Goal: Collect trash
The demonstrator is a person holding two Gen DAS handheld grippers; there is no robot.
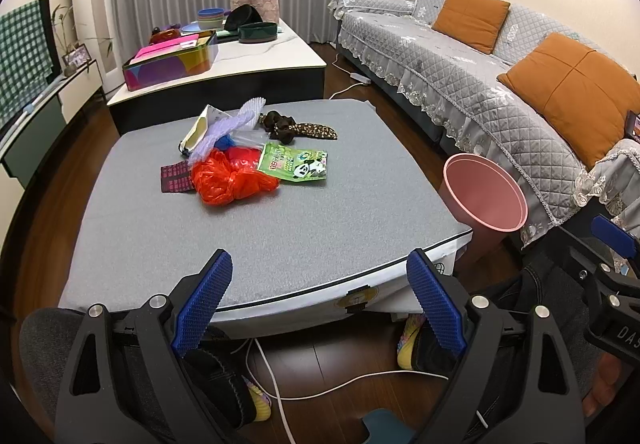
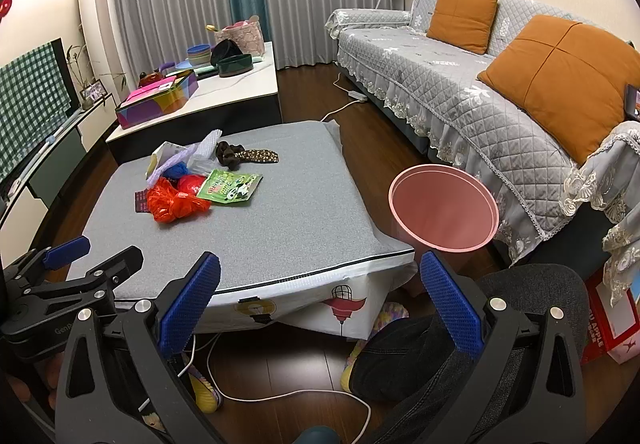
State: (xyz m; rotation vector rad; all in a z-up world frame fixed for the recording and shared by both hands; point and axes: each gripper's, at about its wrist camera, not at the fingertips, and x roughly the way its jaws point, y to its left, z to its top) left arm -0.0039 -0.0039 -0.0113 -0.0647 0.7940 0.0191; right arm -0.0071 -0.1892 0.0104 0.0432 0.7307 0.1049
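Note:
A pile of trash lies on the far half of the grey table (image 1: 280, 244) (image 2: 280, 228): a red plastic bag (image 1: 228, 179) (image 2: 174, 203), a green panda wrapper (image 1: 294, 163) (image 2: 230, 187), a dark red wrapper (image 1: 175, 177), a purple-white foam net (image 1: 228, 127) and a brown scrunchie (image 1: 296, 127) (image 2: 244, 155). An empty pink bin (image 1: 486, 193) (image 2: 444, 209) stands on the floor right of the table. My left gripper (image 1: 320, 304) is open and empty before the table's near edge. My right gripper (image 2: 320, 308) is open and empty, also short of the near edge.
A grey-covered sofa (image 1: 480, 75) (image 2: 480, 83) with orange cushions runs along the right. A white coffee table (image 1: 248, 59) with boxes and bowls stands behind. White cables (image 1: 320, 384) and slippers lie on the wooden floor under the table. A TV cabinet (image 1: 36, 115) stands left.

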